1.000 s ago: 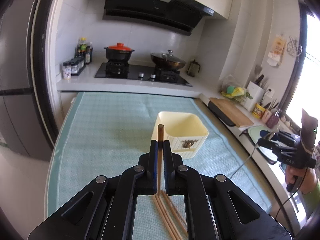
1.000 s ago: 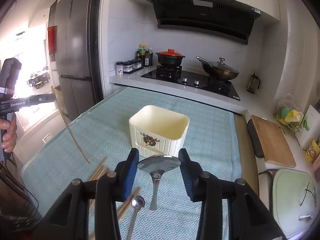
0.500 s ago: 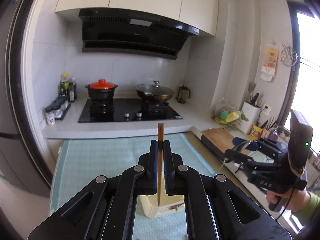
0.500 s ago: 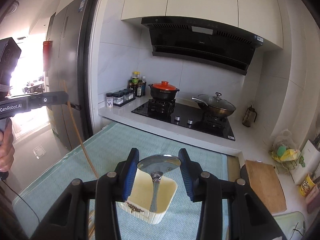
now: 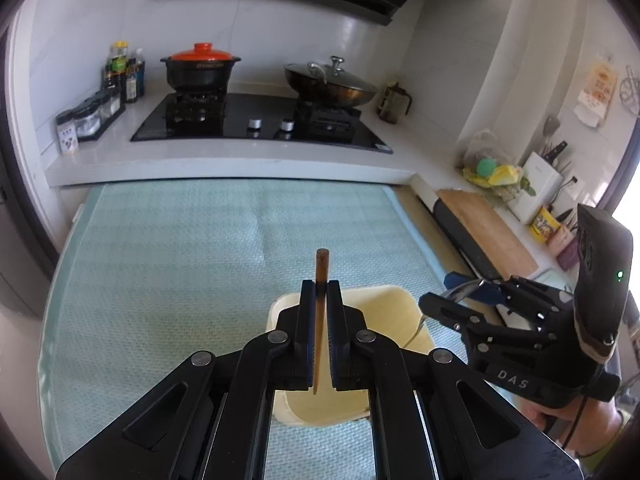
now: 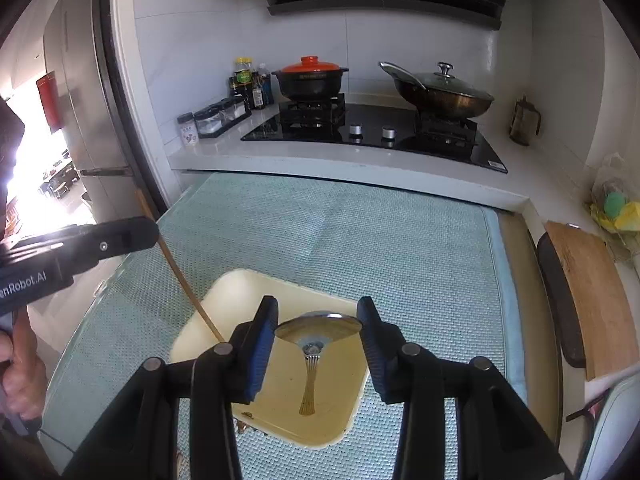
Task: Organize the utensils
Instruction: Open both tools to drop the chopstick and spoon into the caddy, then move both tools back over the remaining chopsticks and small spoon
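Left wrist view: left gripper (image 5: 320, 300) clamped tight on a single wooden chopstick (image 5: 321, 268), lower tip hanging over the open mouth of the cream bin (image 5: 394, 298) on the teal mat (image 5: 180, 264). Right wrist view: right gripper (image 6: 318, 320) pinching the steel spoon (image 6: 316, 332) by the edges of its bowl, handle dangling down inside the bin; step in hand reads as the drop-off, and the next move calls for each pair of jaws to part so both utensils fall in without catching the rim
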